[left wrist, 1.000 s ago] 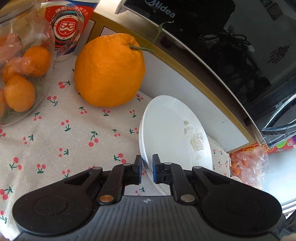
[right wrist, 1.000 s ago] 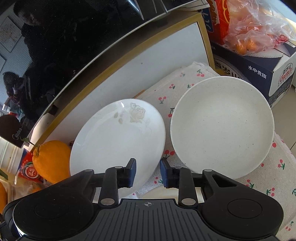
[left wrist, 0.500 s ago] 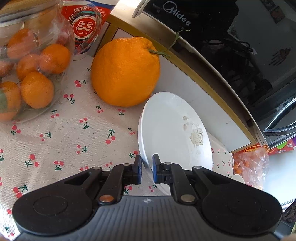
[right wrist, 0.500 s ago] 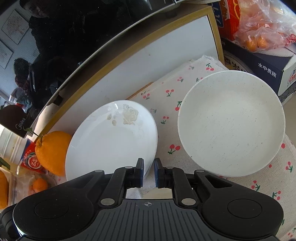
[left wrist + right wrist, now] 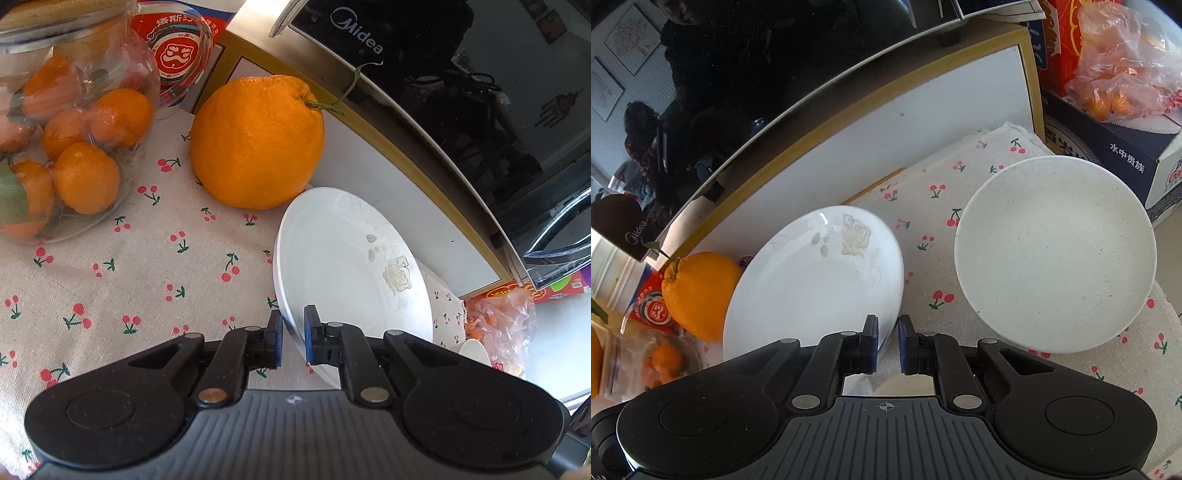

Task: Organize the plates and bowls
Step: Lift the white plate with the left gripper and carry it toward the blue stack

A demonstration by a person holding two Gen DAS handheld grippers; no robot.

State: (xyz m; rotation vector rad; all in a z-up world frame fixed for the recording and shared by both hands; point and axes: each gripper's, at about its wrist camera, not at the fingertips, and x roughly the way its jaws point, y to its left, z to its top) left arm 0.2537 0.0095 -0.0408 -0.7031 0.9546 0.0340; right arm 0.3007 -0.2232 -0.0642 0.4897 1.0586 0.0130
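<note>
A white plate with a pale rose print (image 5: 351, 266) is tilted up off the cherry-print cloth (image 5: 129, 258). My left gripper (image 5: 293, 338) is shut on its near left rim. My right gripper (image 5: 887, 341) is shut on the plate's (image 5: 812, 284) near right rim. A white speckled bowl (image 5: 1052, 254) sits on the cloth (image 5: 931, 236) to the right of the plate, apart from it.
A large orange (image 5: 258, 144) lies just behind the plate. A glass jar of small oranges (image 5: 70, 140) stands at the left. A black Midea microwave (image 5: 461, 85) on a white shelf runs along the back. A box with bagged oranges (image 5: 1115, 92) stands at the far right.
My right gripper has closed from open onto the plate's rim. The left gripper stays shut on the plate, and the plate has tipped and risen; both views have shifted with it.
</note>
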